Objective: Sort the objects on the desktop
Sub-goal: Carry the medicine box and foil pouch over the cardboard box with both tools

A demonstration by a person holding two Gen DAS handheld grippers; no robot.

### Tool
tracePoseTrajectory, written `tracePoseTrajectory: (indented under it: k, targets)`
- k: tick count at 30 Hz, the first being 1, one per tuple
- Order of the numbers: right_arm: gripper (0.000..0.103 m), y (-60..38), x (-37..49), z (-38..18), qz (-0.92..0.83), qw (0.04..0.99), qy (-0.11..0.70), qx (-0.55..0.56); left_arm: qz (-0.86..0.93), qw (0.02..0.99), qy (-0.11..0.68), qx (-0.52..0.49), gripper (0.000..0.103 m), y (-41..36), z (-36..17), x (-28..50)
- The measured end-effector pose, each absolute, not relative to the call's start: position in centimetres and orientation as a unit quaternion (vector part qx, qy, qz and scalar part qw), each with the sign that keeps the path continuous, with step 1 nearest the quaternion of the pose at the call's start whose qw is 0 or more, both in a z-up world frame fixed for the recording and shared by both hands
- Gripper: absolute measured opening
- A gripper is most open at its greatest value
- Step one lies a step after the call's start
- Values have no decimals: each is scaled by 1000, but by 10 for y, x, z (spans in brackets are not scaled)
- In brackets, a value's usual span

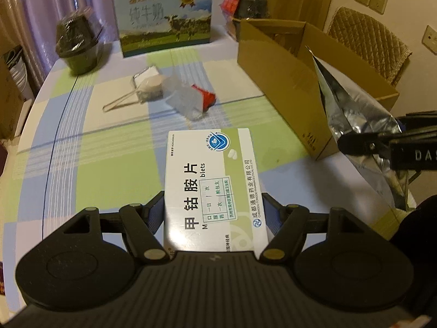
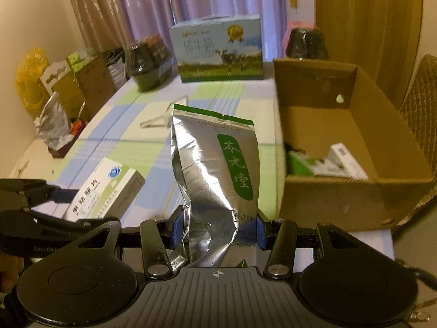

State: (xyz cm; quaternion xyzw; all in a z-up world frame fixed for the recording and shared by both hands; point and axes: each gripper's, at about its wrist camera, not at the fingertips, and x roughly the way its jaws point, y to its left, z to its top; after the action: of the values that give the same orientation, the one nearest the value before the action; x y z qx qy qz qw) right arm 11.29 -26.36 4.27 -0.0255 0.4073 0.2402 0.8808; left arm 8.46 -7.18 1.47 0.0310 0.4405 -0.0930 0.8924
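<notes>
Gripping a white-green medicine box [image 1: 213, 183] and crinkled silver pouch [image 2: 218, 175].

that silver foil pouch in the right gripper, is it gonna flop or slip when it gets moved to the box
Probably floppy: the foil pouch is creased and buckled above the right gripper, so its top may sway. Its glossy film looks slick, though the blue pads pinch it from both sides. It seems light for its size, standing up while held only near its bottom.
</notes>
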Motion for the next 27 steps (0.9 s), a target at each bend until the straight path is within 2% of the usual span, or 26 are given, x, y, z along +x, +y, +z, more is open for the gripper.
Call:
tracePoseTrajectory:
  k: [13,27]
  targets:
    - [47,-311,147,88,208,904,373,-22,-145,906,394,49,68,-137,51,121]
    - [47,-379,196,91,151,916,371,-26,-193,899,392,30,68,-211,63,175]
